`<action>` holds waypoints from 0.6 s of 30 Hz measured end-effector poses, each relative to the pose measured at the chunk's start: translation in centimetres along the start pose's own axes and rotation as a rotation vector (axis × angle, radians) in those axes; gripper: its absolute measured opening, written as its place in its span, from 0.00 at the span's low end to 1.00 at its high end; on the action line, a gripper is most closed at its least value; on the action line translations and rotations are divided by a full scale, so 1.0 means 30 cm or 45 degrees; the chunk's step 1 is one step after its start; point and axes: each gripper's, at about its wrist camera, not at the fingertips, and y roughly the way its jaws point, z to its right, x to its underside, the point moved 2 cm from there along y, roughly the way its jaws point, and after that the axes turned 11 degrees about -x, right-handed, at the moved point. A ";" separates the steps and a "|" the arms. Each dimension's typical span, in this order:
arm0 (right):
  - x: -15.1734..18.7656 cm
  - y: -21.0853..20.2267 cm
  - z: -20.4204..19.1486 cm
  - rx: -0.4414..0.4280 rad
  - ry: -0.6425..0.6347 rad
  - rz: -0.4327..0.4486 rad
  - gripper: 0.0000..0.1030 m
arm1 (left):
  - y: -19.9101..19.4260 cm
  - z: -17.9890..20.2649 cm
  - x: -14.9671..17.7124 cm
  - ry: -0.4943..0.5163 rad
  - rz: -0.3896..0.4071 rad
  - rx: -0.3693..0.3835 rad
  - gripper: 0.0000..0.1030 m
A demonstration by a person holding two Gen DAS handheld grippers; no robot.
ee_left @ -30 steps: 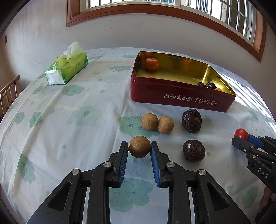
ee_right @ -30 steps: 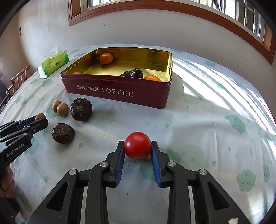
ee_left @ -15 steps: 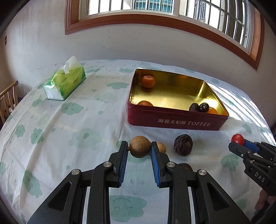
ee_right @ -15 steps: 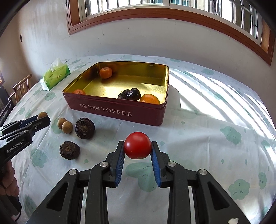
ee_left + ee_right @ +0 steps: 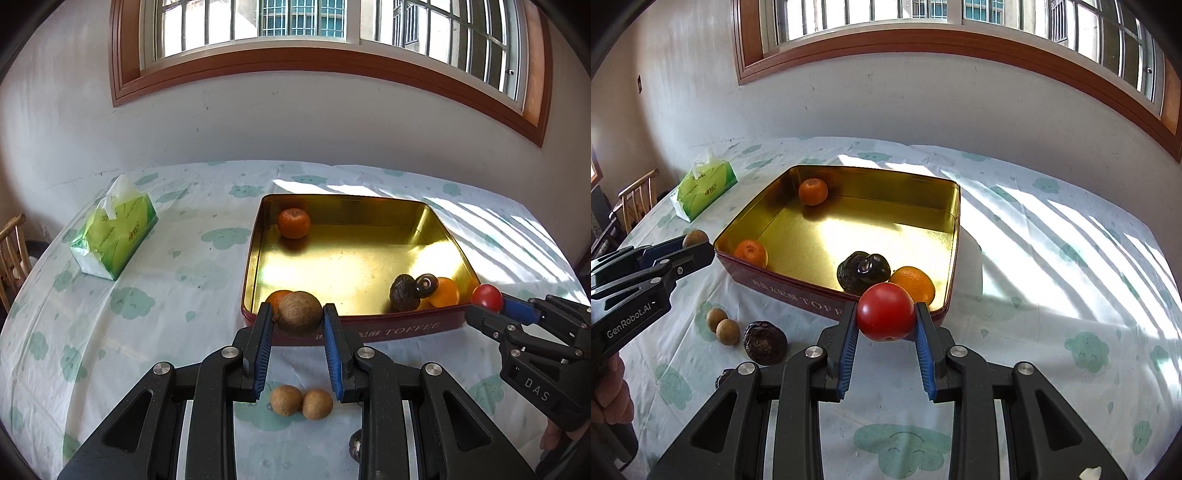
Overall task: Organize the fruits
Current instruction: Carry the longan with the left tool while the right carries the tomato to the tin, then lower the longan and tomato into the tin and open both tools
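My left gripper [image 5: 298, 322] is shut on a round brown fruit [image 5: 299, 312], held in the air at the near rim of the red toffee tin [image 5: 388, 330]. My right gripper [image 5: 885, 320] is shut on a red tomato [image 5: 885, 312], held up at the tin's near right corner [image 5: 938, 310]. The tin's gold floor [image 5: 827, 236] holds oranges [image 5: 812, 191] and dark wrinkled fruits [image 5: 862, 271]. On the cloth lie two small brown fruits [image 5: 301, 401] and a dark wrinkled fruit [image 5: 764, 342]. Each gripper shows in the other's view, the left [image 5: 698, 245] and the right [image 5: 484, 304].
A green tissue box [image 5: 116, 234] stands at the far left of the table. A wooden chair [image 5: 635, 201] is off the table's left side. A wall with a window runs behind the table. The cloth [image 5: 1052, 258] right of the tin is sunlit.
Both grippers have risen and moved forward toward the tin, each still holding its fruit. The loose fruits on the cloth now lie below and behind the fingertips.
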 end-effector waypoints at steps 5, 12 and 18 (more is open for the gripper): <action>-0.040 0.054 0.005 -0.005 -0.023 -0.021 0.27 | 0.041 0.020 -0.054 0.004 0.003 0.006 0.27; -0.057 0.118 0.012 -0.010 -0.025 -0.044 0.27 | 0.123 0.061 -0.081 0.019 -0.035 0.018 0.27; -0.086 0.163 0.038 0.017 -0.035 -0.040 0.27 | 0.188 0.097 -0.075 0.042 -0.074 0.028 0.27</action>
